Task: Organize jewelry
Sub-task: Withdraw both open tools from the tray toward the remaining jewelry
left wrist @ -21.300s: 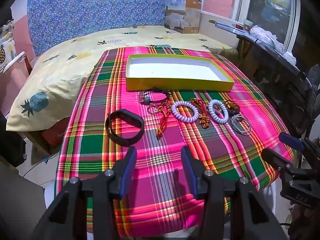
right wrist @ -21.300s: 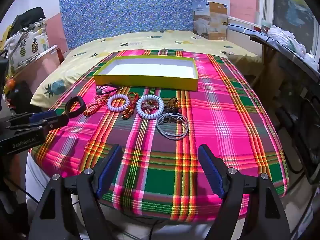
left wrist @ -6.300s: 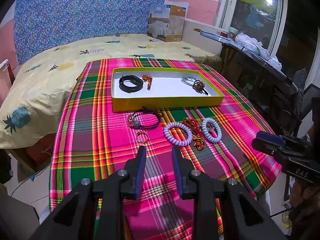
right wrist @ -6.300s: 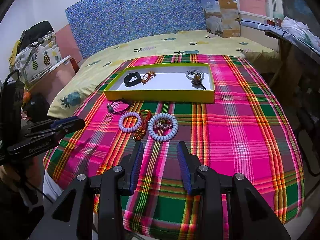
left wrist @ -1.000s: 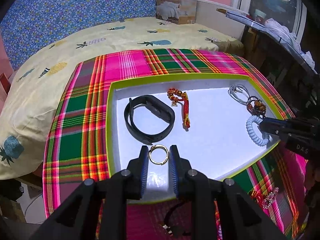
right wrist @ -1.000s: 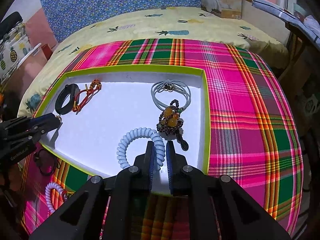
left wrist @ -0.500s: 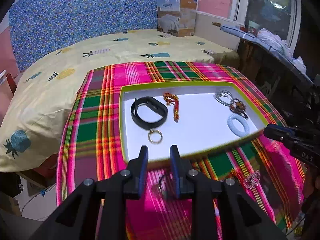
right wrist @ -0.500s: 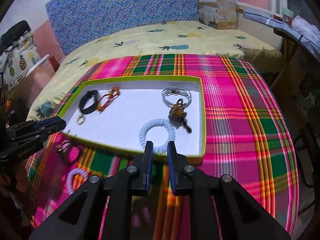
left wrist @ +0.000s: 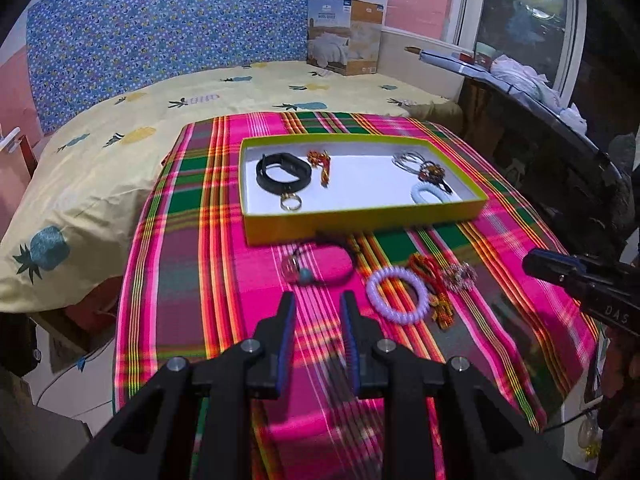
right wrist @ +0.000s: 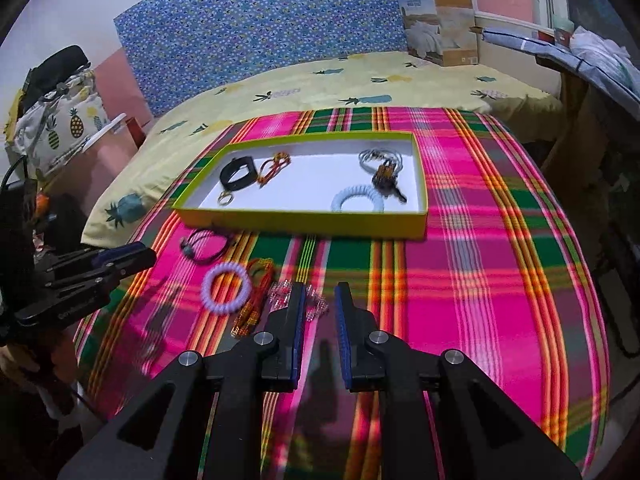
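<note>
A yellow-green box (left wrist: 360, 222) (right wrist: 304, 220) on the plaid cloth holds a black band (left wrist: 283, 172), a gold ring (left wrist: 290, 202), a red beaded piece (left wrist: 322, 164), grey cords (left wrist: 408, 160) and a pale blue coil bracelet (right wrist: 357, 198). In front of it lie a black cord necklace (left wrist: 316, 260), a lilac coil bracelet (left wrist: 399, 295) (right wrist: 226, 282), a red-orange cord (left wrist: 434, 288) and a sparkly bracelet (left wrist: 459, 276). My left gripper (left wrist: 318, 312) is narrowly open and empty above the cloth. My right gripper (right wrist: 320, 300) is narrowly open and empty, just right of the sparkly bracelet (right wrist: 280, 294).
The plaid table (right wrist: 500, 280) stands against a bed with a pineapple sheet (left wrist: 120, 140). A cardboard package (left wrist: 346, 38) stands at the back. A dark cluttered desk (left wrist: 560, 128) runs along the right.
Both grippers have let go of the gold ring and the pale blue coil bracelet in the box, pulled back toward the table's near edge, and opened slightly.
</note>
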